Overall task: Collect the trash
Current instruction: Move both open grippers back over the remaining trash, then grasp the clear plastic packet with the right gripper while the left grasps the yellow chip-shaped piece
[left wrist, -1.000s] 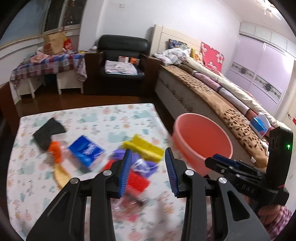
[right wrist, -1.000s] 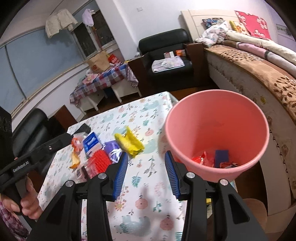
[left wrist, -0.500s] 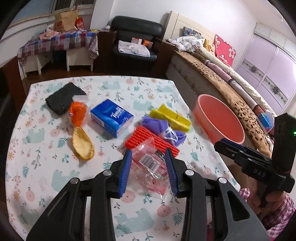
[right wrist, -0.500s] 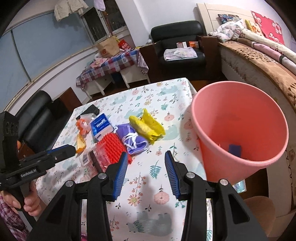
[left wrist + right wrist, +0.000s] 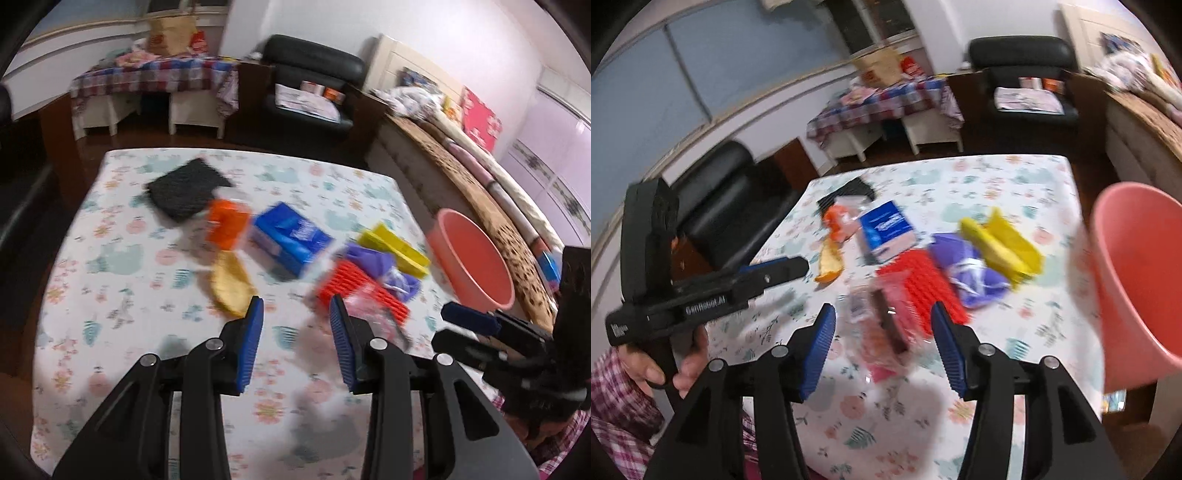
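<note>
Both handheld units, the left gripper [image 5: 296, 339] and right gripper [image 5: 882, 345], are black plastic with ribbed blue pads [image 5: 251, 345], silver pivot screws, white side lettering; operator wears a red-and-white checked sleeve [image 5: 617, 402].

Left gripper [image 5: 296, 315] points down at twelve o'clock, jaws apart, empty; right gripper [image 5: 882, 325], just opening wider, holds nothing between its pads
</note>
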Motion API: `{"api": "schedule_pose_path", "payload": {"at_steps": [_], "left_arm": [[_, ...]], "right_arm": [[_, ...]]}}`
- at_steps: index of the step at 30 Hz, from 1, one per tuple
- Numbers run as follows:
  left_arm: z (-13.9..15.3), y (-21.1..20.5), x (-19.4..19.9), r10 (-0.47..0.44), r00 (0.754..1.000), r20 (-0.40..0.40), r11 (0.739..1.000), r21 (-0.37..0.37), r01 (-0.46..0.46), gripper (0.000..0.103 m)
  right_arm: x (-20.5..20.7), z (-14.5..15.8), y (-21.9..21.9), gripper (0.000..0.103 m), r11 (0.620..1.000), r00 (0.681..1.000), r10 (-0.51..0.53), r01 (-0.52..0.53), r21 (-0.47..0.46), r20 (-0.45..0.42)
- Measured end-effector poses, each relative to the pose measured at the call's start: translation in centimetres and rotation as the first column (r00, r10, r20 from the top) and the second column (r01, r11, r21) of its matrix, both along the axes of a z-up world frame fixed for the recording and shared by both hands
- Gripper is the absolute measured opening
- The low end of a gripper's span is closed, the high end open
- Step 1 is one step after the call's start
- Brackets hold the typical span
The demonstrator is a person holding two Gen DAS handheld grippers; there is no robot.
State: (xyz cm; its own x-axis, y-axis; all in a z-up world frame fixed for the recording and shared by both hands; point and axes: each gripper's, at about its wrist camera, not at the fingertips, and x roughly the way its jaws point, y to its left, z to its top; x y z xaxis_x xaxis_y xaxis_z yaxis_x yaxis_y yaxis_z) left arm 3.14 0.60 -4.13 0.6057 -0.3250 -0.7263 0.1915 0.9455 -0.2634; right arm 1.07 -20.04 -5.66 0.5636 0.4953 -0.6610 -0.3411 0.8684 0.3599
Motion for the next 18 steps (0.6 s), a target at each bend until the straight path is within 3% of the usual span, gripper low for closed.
{"api": "schedule_pose_path", "payload": {"at_steps": [9,12,18], "left_arm": [[-1.9,3.3,2.3,0.148,0.988,-0.05,0.989,0.017,-0.148,0.037],[-2.7,3.0,3.1,0.15,0.987,-0.06,0.988,0.036,-0.148,0.037],[-4.2,2.4,4.8,0.147,0.987,-0.06,0.987,0.072,-0.142,0.037]], "right_arm": [[1.1,-1.8,4.1,0.052,0.987,0.999,0.05,-0.052,-0.151,-0.018],[1.3,-2.5,4.0,0.038,0.985,0.998,0.046,-0.053,-0.166,-0.042],[1.4,-2.9,3.8,0.023,0.984,0.998,0.049,-0.056,-0.172,-0.047]]}}
